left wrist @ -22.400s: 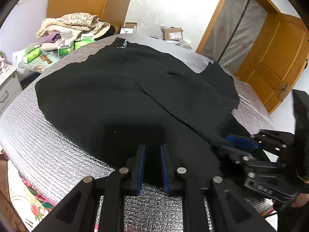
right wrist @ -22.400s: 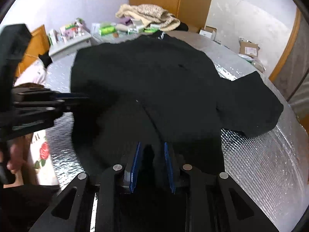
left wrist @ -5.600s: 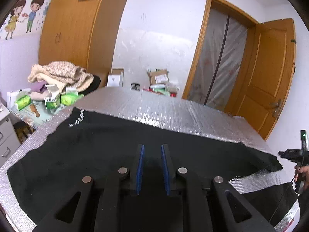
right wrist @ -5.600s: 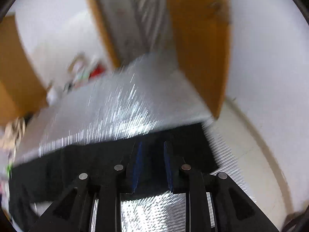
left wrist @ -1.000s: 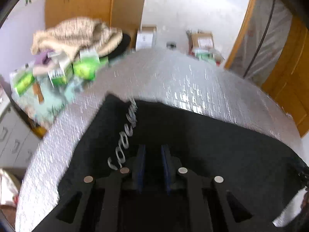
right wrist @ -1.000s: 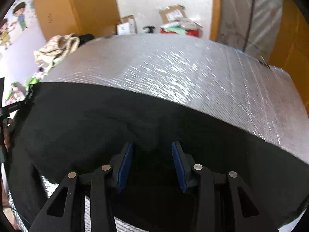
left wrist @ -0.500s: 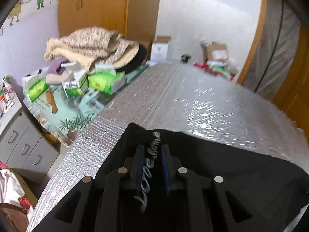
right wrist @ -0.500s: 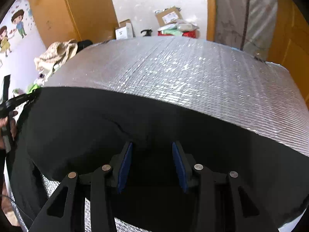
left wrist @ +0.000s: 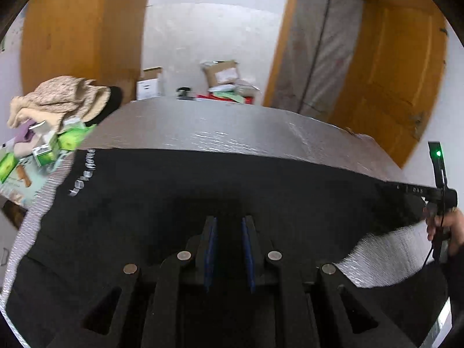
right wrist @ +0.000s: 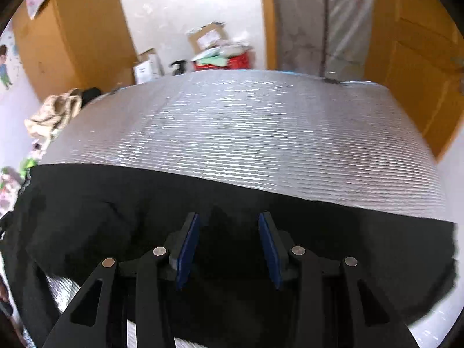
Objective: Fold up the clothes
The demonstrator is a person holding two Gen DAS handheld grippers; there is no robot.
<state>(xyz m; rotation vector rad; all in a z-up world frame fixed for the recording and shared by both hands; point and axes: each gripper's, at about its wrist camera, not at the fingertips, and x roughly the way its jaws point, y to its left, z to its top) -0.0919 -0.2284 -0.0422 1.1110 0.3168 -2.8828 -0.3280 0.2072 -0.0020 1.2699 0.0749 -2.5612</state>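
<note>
Black garment (left wrist: 203, 185) flat, straight-edged, white lettering at its corner

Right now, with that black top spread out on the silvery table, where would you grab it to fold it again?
I'd probably grip the black top at its straight far edge, coming down from above. That edge lies flat on the silvery table, and the right gripper hangs above the cloth with jaws apart.
</note>
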